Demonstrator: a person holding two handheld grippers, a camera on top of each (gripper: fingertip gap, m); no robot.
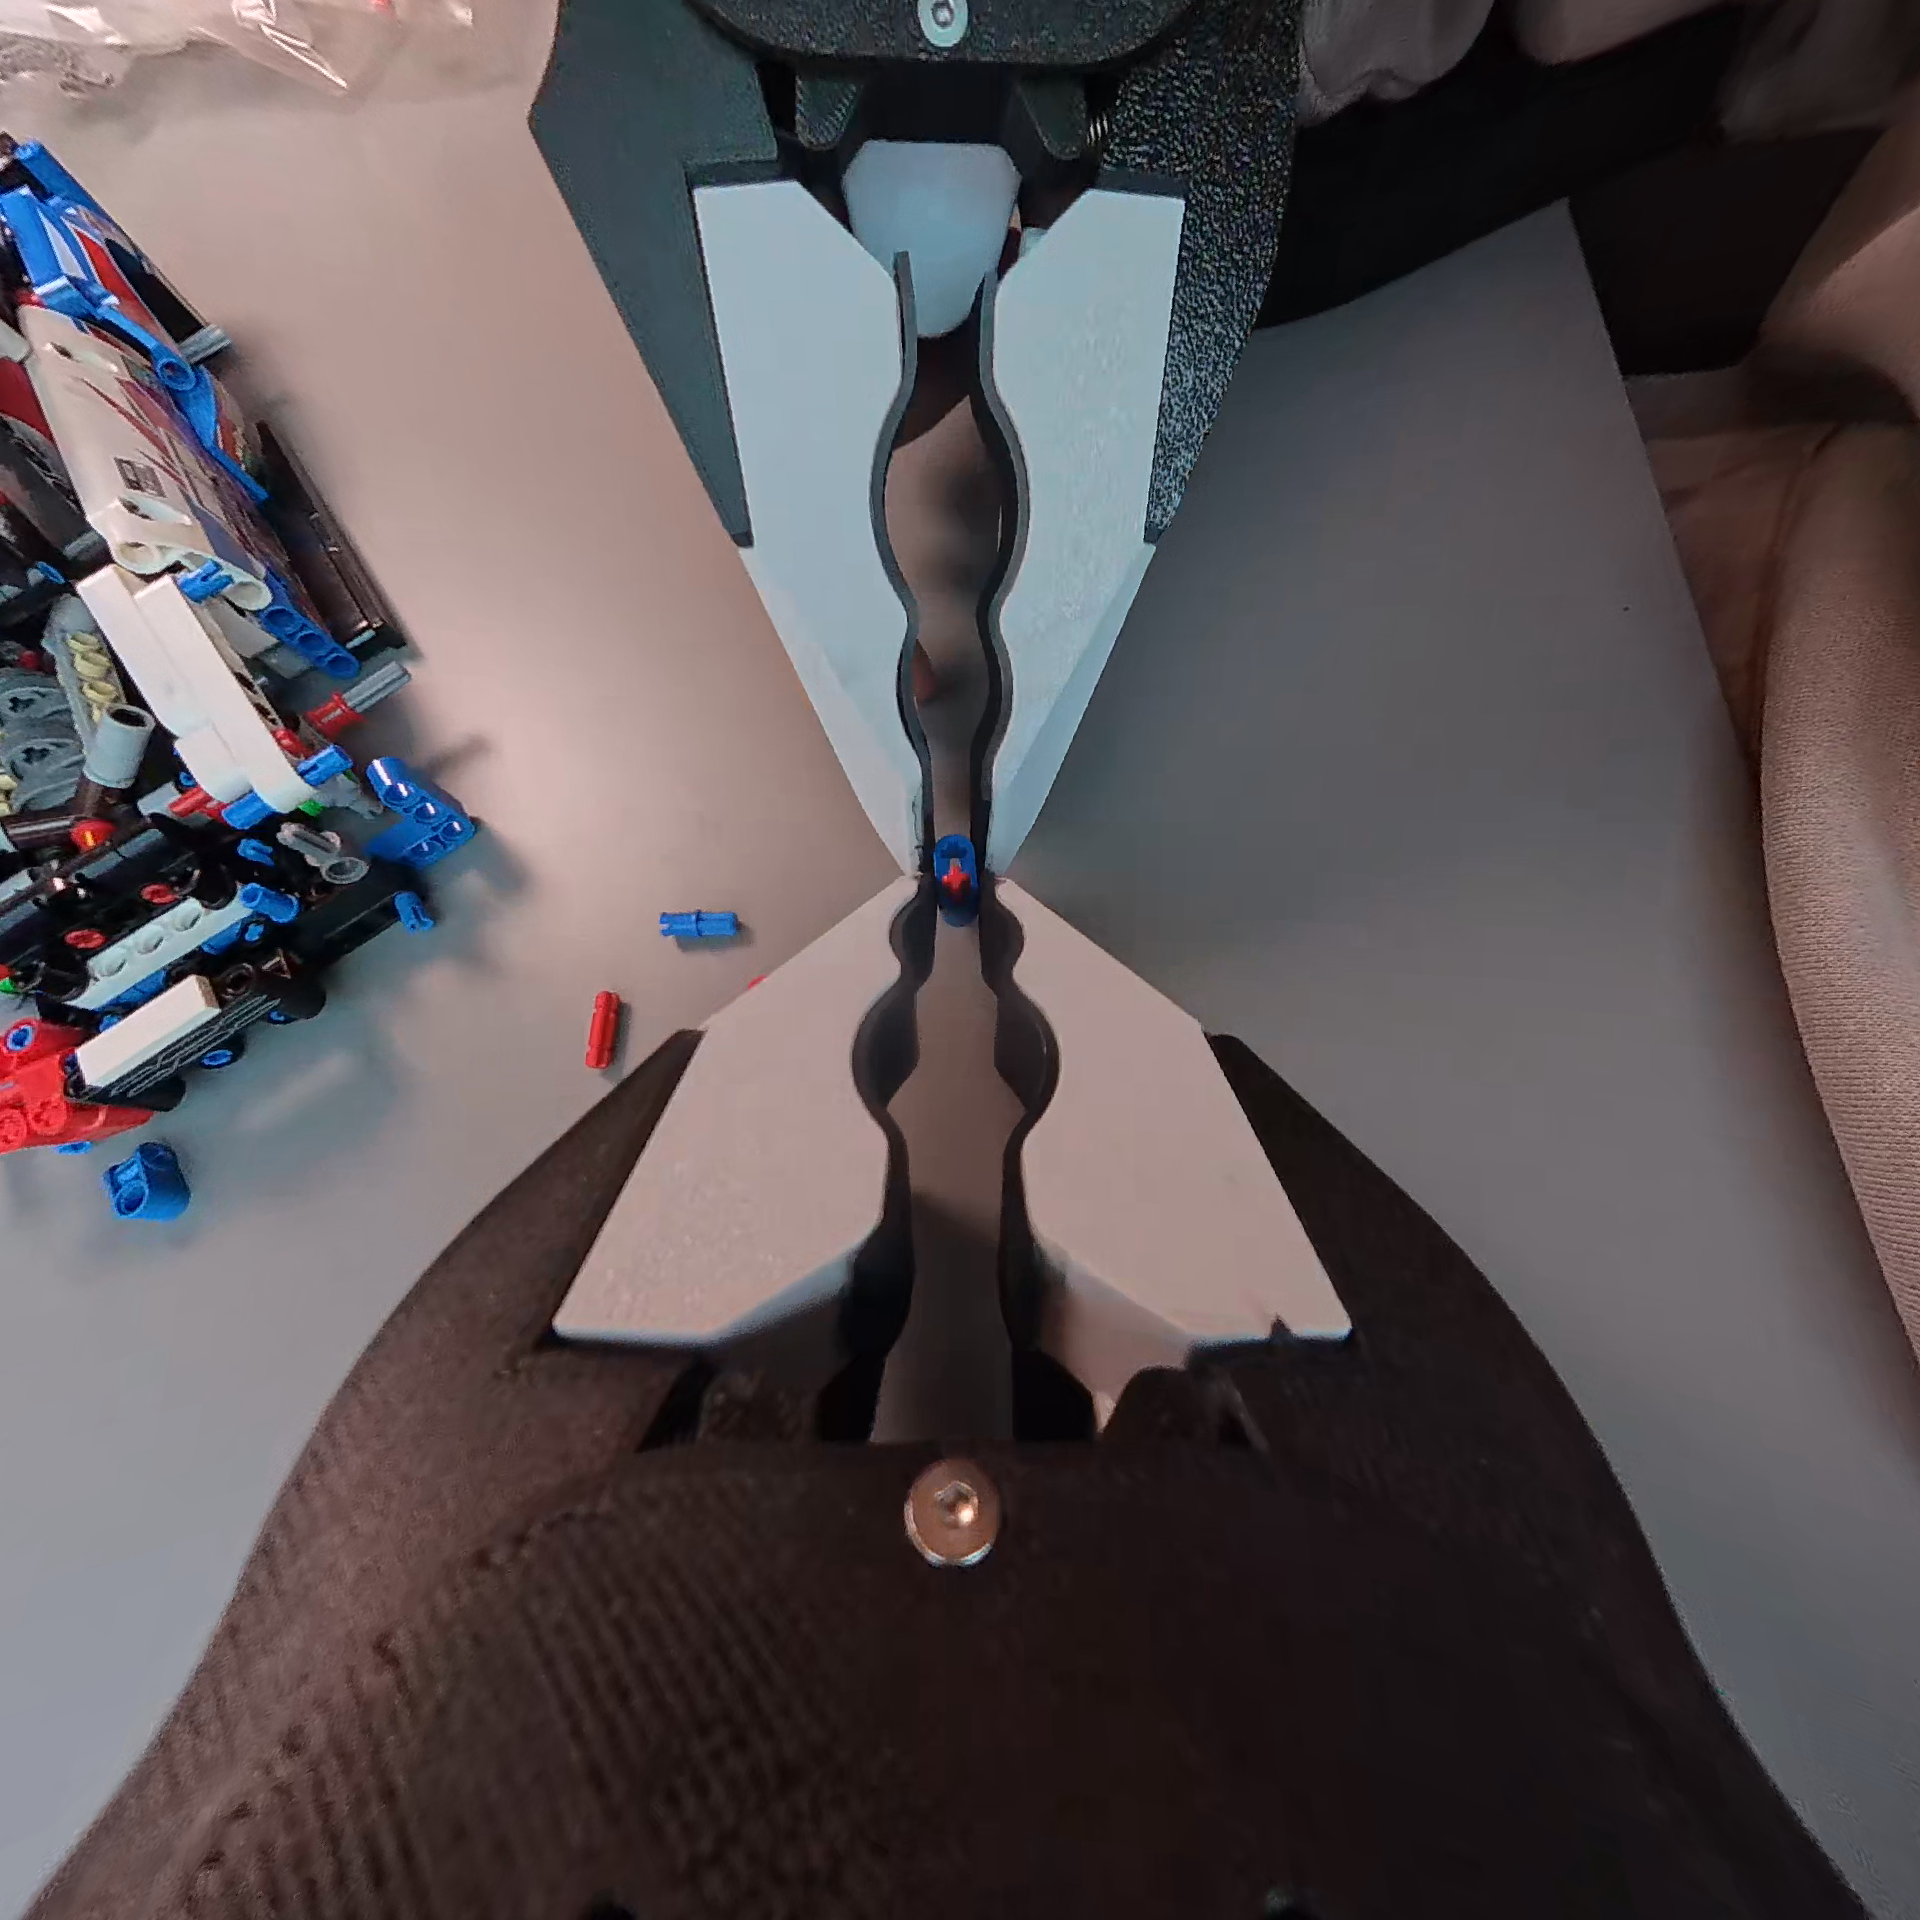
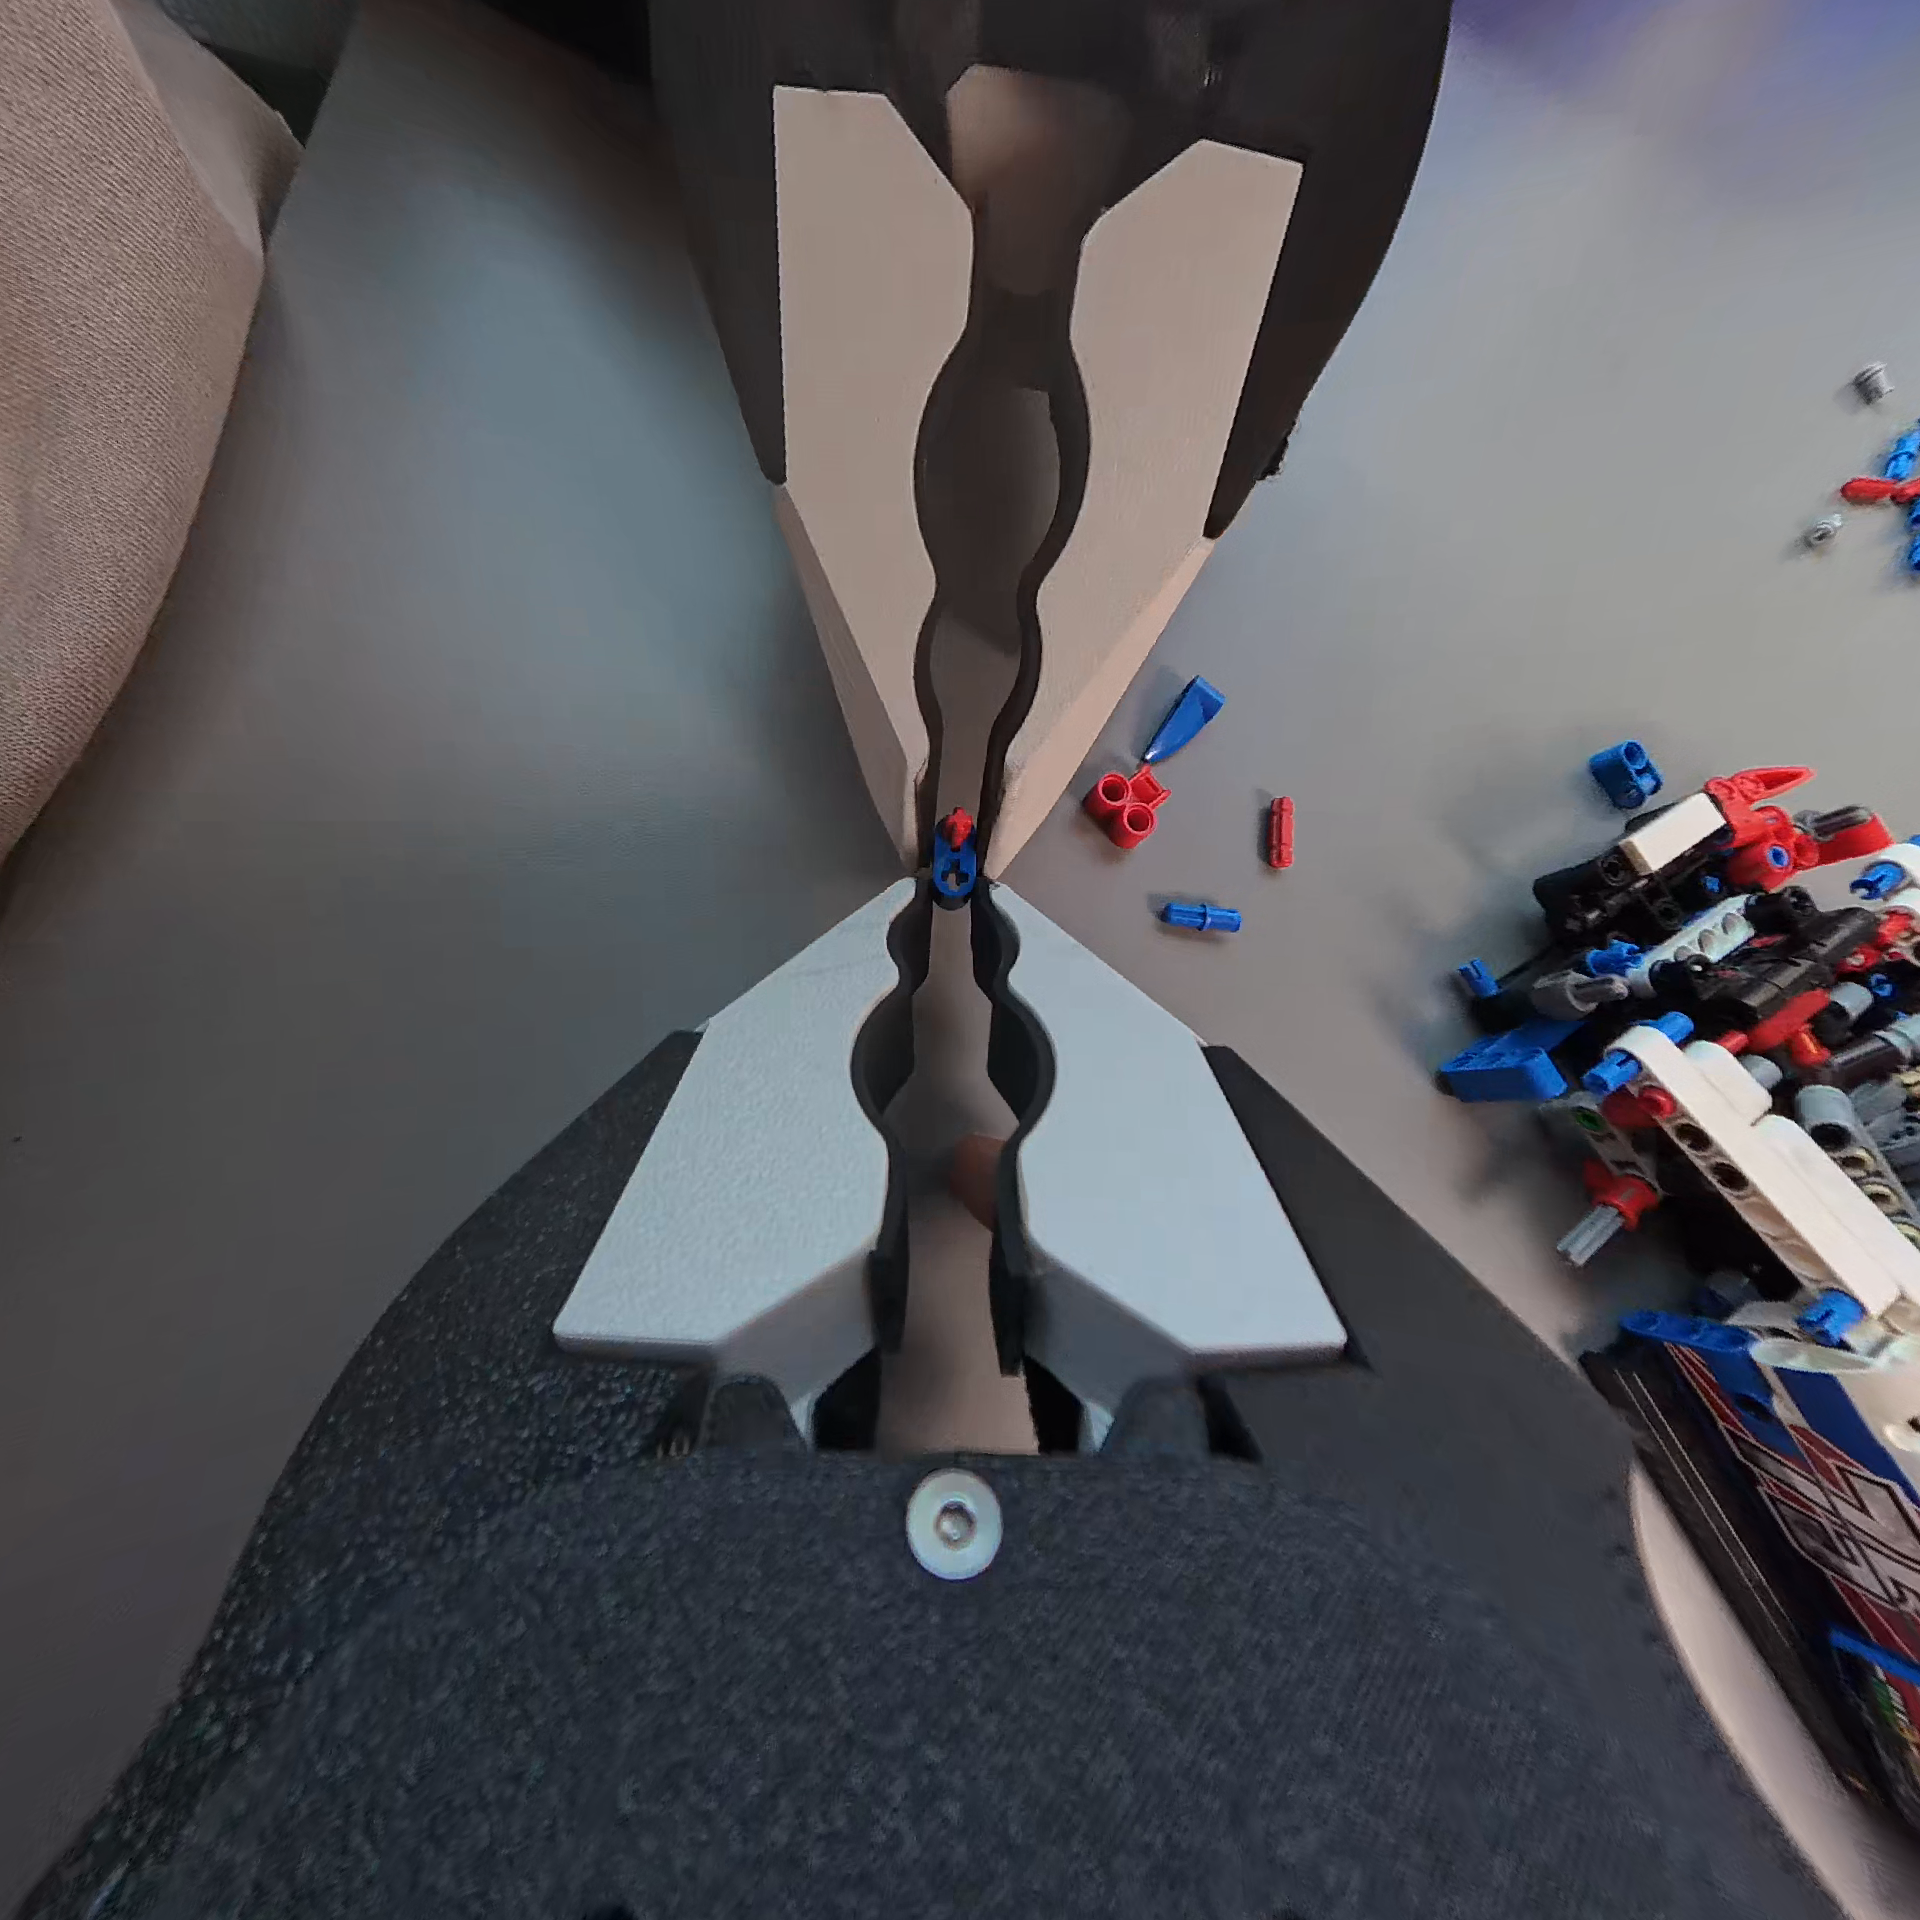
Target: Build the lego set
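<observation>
My two grippers meet tip to tip at frame centre in both wrist views. My left gripper (image 1: 956,904), matte black ribbed print w/ pale wedge fingers and wavy black rubber pads, is closed down to a thin slit and pinches a small blue connector (image 1: 954,881); a red cross-shaped axle end (image 1: 957,882) sits in its hole. My right gripper (image 2: 951,896), grainy speckled black shell w/ light grey wedge fingers, is likewise nearly closed, tips nipping the same blue connector (image 2: 951,868) from the opposite side; the red axle shows just above the blue part there. Can't tell which gripper bears most of the load.

The table (image 1: 1351,831) is smooth, grey, slightly glossy. In the left wrist view, at left edge, the half-built lego model (image 1: 156,727) lies w/ white beams, blue and black pieces, red bits. Loose near it: a blue pin (image 1: 698,923) and a red pin (image 1: 602,1029), both small ribbed cylinders, and a blue block w/ round holes (image 1: 145,1180) lower left. In the right wrist view a red three-hole piece (image 2: 1124,806) and a blue curved wedge (image 2: 1184,719) lie right of centre. Beige woven fabric (image 2: 94,364) fills upper left.
</observation>
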